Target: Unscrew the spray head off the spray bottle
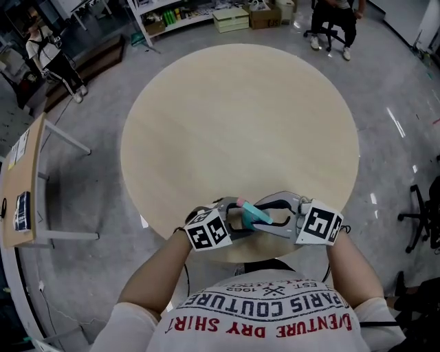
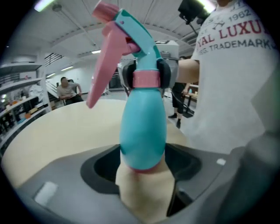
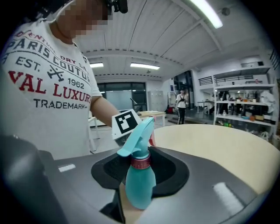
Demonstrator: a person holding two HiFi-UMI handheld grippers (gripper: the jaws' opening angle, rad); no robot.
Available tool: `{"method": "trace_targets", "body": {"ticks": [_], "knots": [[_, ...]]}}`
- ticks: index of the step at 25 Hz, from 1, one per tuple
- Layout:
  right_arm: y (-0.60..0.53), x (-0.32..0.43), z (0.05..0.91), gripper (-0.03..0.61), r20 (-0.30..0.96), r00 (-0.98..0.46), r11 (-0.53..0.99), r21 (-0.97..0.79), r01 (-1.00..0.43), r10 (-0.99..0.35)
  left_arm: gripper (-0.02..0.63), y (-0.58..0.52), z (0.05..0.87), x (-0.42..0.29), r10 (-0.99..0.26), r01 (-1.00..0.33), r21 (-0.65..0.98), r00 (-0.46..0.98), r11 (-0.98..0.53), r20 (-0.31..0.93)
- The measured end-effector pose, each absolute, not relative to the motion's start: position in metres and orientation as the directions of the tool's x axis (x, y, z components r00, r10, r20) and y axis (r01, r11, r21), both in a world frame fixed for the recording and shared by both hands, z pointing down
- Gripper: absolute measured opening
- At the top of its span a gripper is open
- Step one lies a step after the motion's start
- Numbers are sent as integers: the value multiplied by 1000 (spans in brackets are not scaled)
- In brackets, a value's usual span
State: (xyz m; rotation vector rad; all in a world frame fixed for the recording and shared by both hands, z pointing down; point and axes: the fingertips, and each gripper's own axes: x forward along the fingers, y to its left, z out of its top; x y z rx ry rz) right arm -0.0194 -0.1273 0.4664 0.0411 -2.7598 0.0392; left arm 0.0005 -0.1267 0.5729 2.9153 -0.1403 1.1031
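A teal spray bottle [image 1: 258, 214] with a pink trigger and pink collar is held between both grippers at the near edge of the round table [image 1: 240, 117]. In the left gripper view my left gripper [image 2: 142, 162] is shut on the lower part of the bottle's body [image 2: 143, 127], its base just above the tabletop. The spray head [image 2: 133, 33] points up, trigger [image 2: 101, 76] toward the left. My right gripper [image 3: 140, 165] is shut on the pink collar [image 3: 141, 162]; its black pads [image 2: 164, 72] press both sides of the collar [image 2: 145, 79]. The left gripper's marker cube [image 3: 127, 122] shows behind the head.
A small wooden side table [image 1: 20, 185] stands left of the round table. Seated people [image 1: 331, 24] and shelves [image 1: 172, 17] are at the far side of the room. An office chair [image 1: 423, 213] is at the right. The person's shirt [image 1: 268, 313] is close behind the grippers.
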Motion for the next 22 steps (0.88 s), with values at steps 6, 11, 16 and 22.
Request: {"method": "trace_targets", "body": {"ticks": [6, 11, 16, 22], "knots": [[-126, -21, 464, 135, 354, -934, 998, -37, 43, 53, 315, -126, 573, -1, -40, -46, -8, 752, -999, 657], [-133, -22, 451, 130, 285, -958, 999, -52, 0, 15, 316, -130, 574, -3, -72, -84, -14, 743, -996, 666], [-137, -24, 425, 129, 201, -978, 992, -96, -83, -63, 316, -130, 575, -6, -106, -130, -13, 746, -991, 658], [-153, 2, 338, 129, -29, -981, 976, -106, -190, -194, 316, -145, 574, -17, -213, -263, -23, 723, -964, 657]]}}
